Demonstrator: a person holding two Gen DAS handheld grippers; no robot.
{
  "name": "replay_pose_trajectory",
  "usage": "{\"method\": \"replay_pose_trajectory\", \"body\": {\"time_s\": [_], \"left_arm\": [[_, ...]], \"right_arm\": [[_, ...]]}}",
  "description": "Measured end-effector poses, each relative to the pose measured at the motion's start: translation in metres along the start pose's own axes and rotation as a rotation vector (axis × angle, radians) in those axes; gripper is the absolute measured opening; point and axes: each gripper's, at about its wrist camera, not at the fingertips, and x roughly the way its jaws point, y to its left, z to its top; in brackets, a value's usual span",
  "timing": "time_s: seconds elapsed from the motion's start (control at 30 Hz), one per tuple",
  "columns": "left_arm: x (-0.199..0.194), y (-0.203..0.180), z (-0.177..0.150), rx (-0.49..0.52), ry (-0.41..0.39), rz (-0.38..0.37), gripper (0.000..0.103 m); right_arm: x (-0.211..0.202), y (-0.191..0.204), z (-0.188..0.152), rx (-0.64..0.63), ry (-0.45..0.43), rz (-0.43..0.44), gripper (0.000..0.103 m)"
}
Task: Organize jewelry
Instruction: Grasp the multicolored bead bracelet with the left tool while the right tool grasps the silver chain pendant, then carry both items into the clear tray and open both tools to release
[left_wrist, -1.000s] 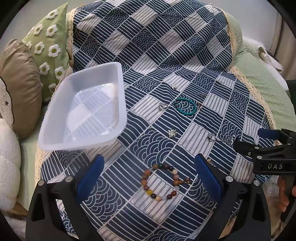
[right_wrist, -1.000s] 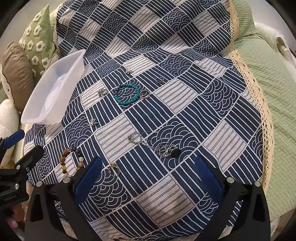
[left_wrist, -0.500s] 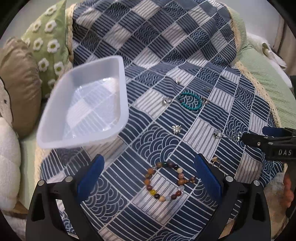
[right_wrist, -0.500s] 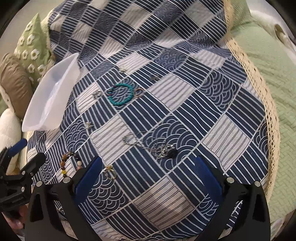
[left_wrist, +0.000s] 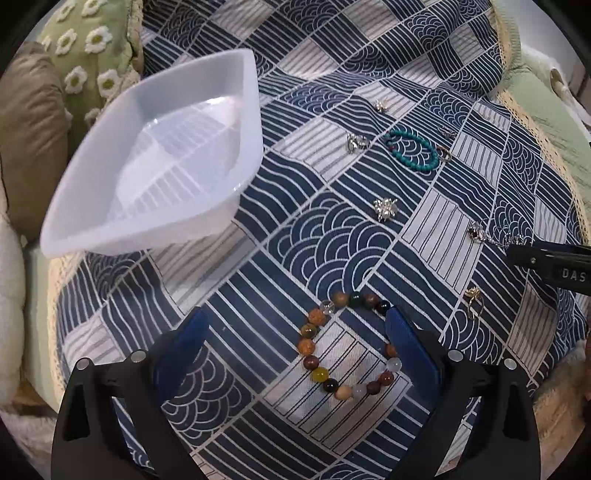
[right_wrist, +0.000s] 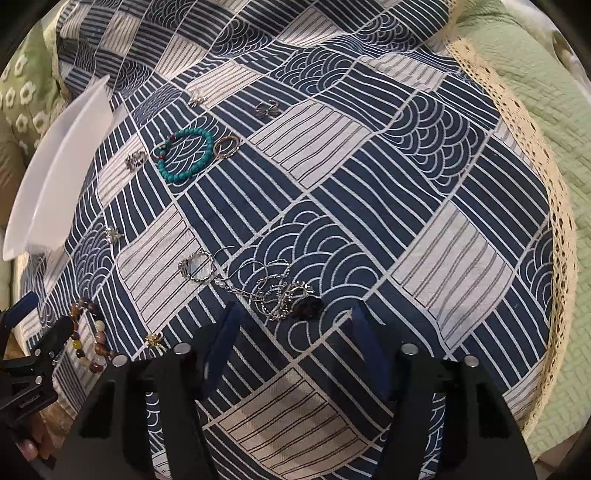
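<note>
left wrist view: my left tool (left_wrist: 295, 332) is spread wide, empty; the beaded bracelet (left_wrist: 347, 347) lies flat on the bed, against its right finger, so i must shift right. my right tool (right_wrist: 291, 325), also spread, sits just short of the chain tangle (right_wrist: 280, 295).

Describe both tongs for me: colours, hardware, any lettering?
Both the left tongs and the right tongs are matte black plastic frames with flat blue finger pads and round silver bolt heads. White "DAS" lettering marks the right tongs' side.

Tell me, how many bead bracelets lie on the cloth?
2. The multicoloured bracelet lies nearest, between the left gripper fingers. The turquoise bracelet lies farther off, right of the white tray. None seems hidden.
</note>
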Motion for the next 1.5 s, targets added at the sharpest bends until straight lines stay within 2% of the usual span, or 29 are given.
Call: {"method": "replay_pose_trajectory", "body": {"time_s": [0.03,0.1,0.17,0.2,0.4,0.47,0.63,0.73,0.87,1.07,1.2,1.33,1.5], "left_arm": [[0.002,0.001,-0.001,-0.007,0.011,-0.001,0.071],[0.011,0.005,-0.002,-0.035,0.059,-0.017,0.052],[0.019,0.008,-0.004,-0.064,0.1,-0.052,0.052],[0.019,0.007,-0.004,-0.061,0.097,-0.045,0.052],[0.017,-0.001,-0.007,-0.035,0.081,-0.043,0.05],[0.015,-0.001,-0.005,-0.044,0.077,-0.047,0.046],[0.016,-0.005,-0.003,-0.02,0.067,-0.045,0.023],[0.013,-0.007,-0.004,0.003,0.055,-0.042,0.013],[0.013,-0.006,-0.004,-0.001,0.052,-0.048,0.01],[0.002,-0.002,-0.004,-0.023,0.019,-0.08,0.01],[-0.013,-0.005,-0.004,-0.013,-0.017,-0.113,0.01],[-0.041,-0.008,0.0,0.013,-0.091,-0.151,0.01],[-0.069,-0.004,0.005,-0.004,-0.142,-0.215,0.01]], "right_arm": [[0.0,0.002,0.0,-0.004,-0.001,-0.005,0.055],[0.0,0.003,0.0,-0.003,-0.007,-0.003,0.049],[-0.001,0.003,0.001,-0.002,-0.013,-0.007,0.039],[-0.001,0.002,0.001,0.0,-0.014,-0.005,0.036],[0.0,0.001,0.001,0.011,-0.019,-0.005,0.029],[0.001,-0.001,0.001,0.013,-0.023,0.002,0.027],[0.0,-0.006,-0.001,0.022,-0.025,0.012,0.024],[-0.002,-0.006,-0.002,0.027,-0.035,0.011,0.022],[-0.004,-0.008,-0.004,0.031,-0.04,0.015,0.021],[-0.02,-0.005,-0.005,0.014,-0.097,0.008,0.019],[-0.034,-0.005,-0.006,0.014,-0.13,0.039,0.019],[-0.058,0.002,-0.005,-0.001,-0.188,0.077,0.019],[-0.078,0.015,-0.004,-0.02,-0.207,0.146,0.019]]}}
